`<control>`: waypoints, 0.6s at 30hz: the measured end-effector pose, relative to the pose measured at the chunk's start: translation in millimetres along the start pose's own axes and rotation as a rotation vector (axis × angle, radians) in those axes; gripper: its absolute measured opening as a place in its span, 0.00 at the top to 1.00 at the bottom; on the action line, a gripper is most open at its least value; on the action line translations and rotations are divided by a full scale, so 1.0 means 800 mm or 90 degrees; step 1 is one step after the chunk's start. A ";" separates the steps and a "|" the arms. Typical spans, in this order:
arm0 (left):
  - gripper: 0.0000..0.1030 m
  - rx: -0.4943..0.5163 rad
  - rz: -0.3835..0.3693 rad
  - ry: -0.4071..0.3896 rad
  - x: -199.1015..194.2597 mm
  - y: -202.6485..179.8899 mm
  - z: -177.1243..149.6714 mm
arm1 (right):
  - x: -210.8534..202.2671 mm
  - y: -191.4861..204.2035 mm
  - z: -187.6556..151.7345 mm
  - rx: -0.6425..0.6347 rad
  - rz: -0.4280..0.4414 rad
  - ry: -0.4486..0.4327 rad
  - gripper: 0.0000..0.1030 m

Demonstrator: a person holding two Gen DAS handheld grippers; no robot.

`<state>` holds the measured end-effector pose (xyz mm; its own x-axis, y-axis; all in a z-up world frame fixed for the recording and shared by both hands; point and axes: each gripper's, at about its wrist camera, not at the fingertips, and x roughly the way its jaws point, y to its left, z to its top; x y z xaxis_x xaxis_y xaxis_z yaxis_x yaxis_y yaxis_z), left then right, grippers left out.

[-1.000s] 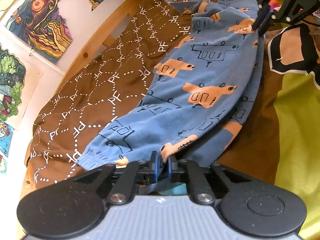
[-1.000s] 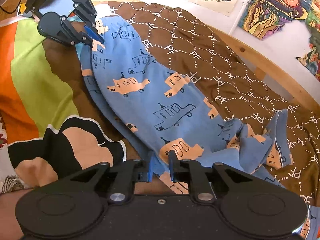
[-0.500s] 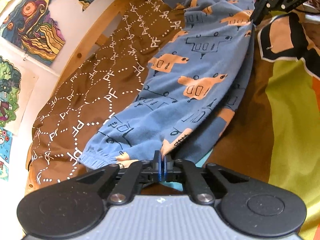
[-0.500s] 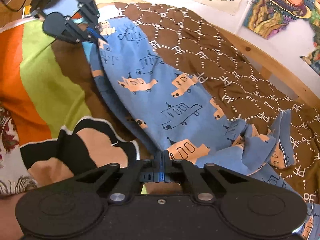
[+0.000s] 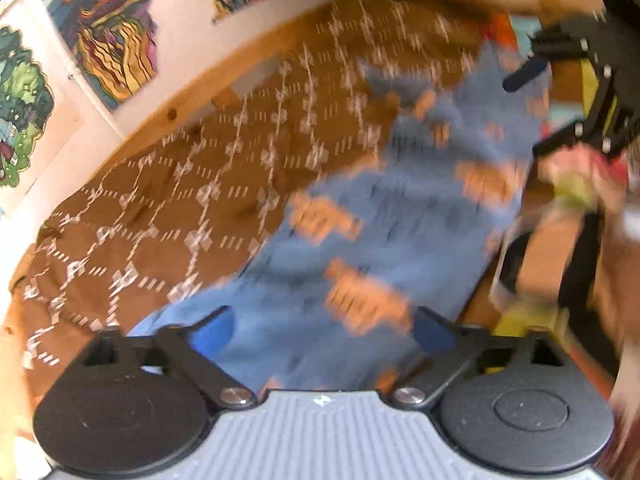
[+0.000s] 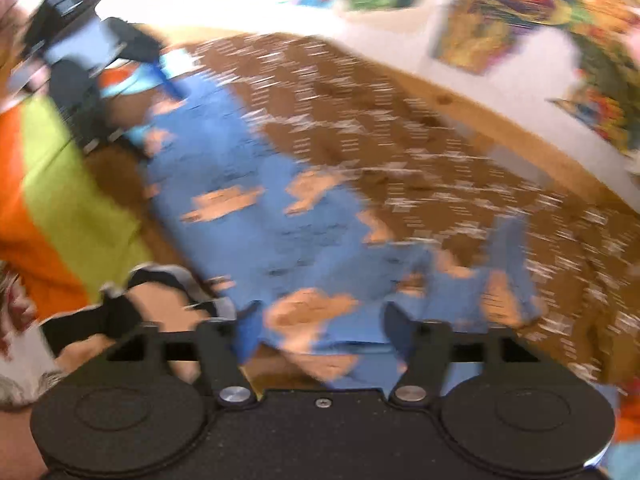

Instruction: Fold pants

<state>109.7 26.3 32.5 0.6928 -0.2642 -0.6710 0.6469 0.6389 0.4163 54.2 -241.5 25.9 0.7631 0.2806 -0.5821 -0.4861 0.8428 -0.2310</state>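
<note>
Blue pants (image 5: pixel 400 216) with orange vehicle prints lie stretched across the brown patterned bedspread (image 5: pixel 200 184). Both views are motion-blurred. My left gripper (image 5: pixel 322 330) is open, its blue-padded fingers spread wide over the cuff end of the pants. My right gripper (image 6: pixel 316 320) is open too, fingers spread over the waist end of the pants (image 6: pixel 272 216). Each gripper shows in the other's view: the right one (image 5: pixel 568 92) at the top right, the left one (image 6: pixel 100 64) at the top left.
A wooden bed rail (image 5: pixel 224 80) and a wall with colourful posters (image 5: pixel 104 32) run behind the bedspread. A striped orange, green and brown blanket (image 6: pixel 60 184) lies beside the pants on the near side.
Both grippers, shut on the pants half a second ago, have opened wide and let the fabric go. Both cameras are moving fast, blurring the views.
</note>
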 end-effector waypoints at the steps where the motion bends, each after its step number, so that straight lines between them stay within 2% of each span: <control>1: 0.00 -0.016 -0.008 -0.012 0.008 -0.009 0.012 | -0.004 -0.017 -0.002 0.035 -0.027 0.001 0.12; 4: 0.00 -0.054 -0.034 -0.027 0.037 -0.039 0.051 | -0.019 -0.077 -0.017 0.185 -0.068 -0.004 0.01; 8: 0.00 -0.068 -0.063 -0.057 0.074 -0.093 0.101 | -0.029 -0.140 -0.049 0.354 -0.075 -0.027 0.01; 12: 0.00 -0.022 -0.069 -0.080 0.091 -0.148 0.122 | -0.026 -0.172 -0.072 0.432 -0.097 -0.033 0.01; 17: 0.00 0.056 -0.080 -0.119 0.087 -0.192 0.120 | -0.019 -0.190 -0.084 0.492 -0.090 -0.043 0.01; 18: 0.03 0.065 -0.091 -0.121 0.086 -0.197 0.119 | -0.019 -0.192 -0.087 0.502 -0.088 -0.043 0.01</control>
<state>85.9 -161.2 -21.2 0.6336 -0.4834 -0.6041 0.7644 0.5119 0.3921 88.2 -407.2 16.1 0.8309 0.1556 -0.5342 0.0400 0.9409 0.3362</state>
